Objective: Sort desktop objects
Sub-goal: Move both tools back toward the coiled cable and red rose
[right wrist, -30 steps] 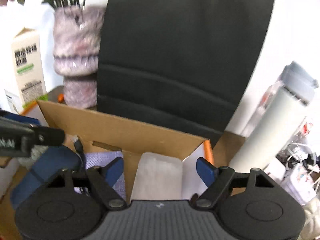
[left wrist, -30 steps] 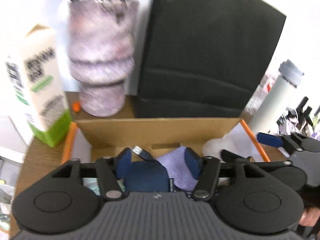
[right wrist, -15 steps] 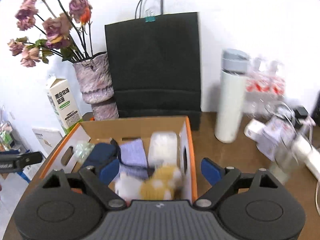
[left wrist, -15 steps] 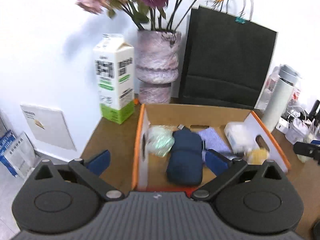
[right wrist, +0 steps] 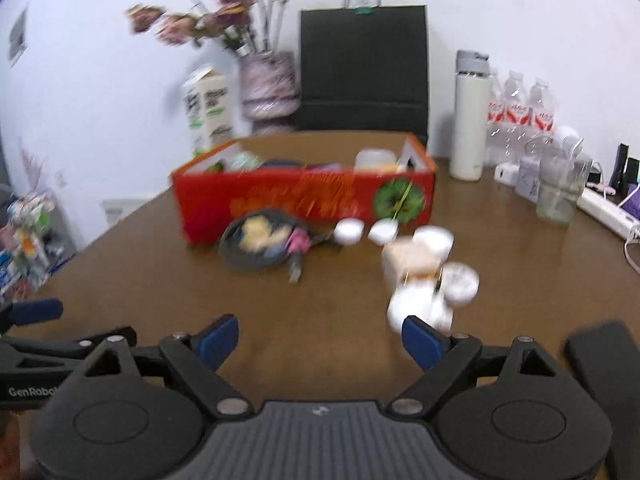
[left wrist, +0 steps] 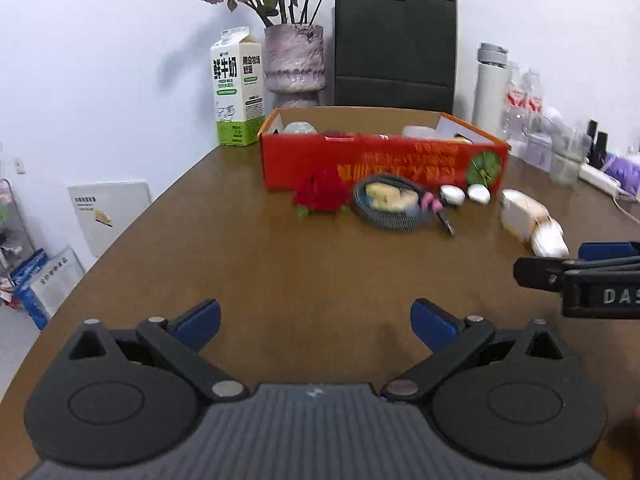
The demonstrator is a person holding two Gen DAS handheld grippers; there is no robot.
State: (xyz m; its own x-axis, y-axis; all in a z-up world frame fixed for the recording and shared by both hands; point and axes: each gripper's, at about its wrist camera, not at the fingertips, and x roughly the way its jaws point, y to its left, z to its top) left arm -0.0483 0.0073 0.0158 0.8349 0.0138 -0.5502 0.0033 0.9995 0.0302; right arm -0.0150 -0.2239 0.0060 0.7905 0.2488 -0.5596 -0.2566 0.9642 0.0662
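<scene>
Red box: the red printed cardboard box (left wrist: 382, 164) with orange rims stands at the far middle of the brown wooden table (left wrist: 280, 264), open at the top; a pale green bundle (left wrist: 300, 127) and a white packet (left wrist: 418, 131) show above its rim
Loose items: in a row just in front of the box's near wall, from left to right, lie a red fabric flower (left wrist: 320, 196), a coiled grey cable (left wrist: 390, 209) ringed around a yellow lump, a small pink piece (left wrist: 430, 202) touching the coil, and two small white oval objects (left wrist: 466, 194)
White bundle: a cream and white wrapped bundle (left wrist: 532, 222) lies to the right of the row, apart from it, nearer than the box
Left gripper: the left gripper (left wrist: 316, 322) hovers over bare table at the near edge, its blue fingertips spread wide, nothing between them
Right gripper: the right gripper (right wrist: 320, 340) is likewise spread wide and empty, low over the near table; the white bundle (right wrist: 424, 280) lies just beyond its right fingertip, blurred
Behind the box: a white and green milk carton (left wrist: 238, 90) at far left, a mottled purple vase (left wrist: 294, 62) of dried pink flowers, a black paper bag (left wrist: 396, 48) with loop handles
Far right: a tall white flask (left wrist: 490, 84) with a grey lid, clear plastic water bottles (right wrist: 522, 118) with red labels, a clear glass (right wrist: 558, 196)
</scene>
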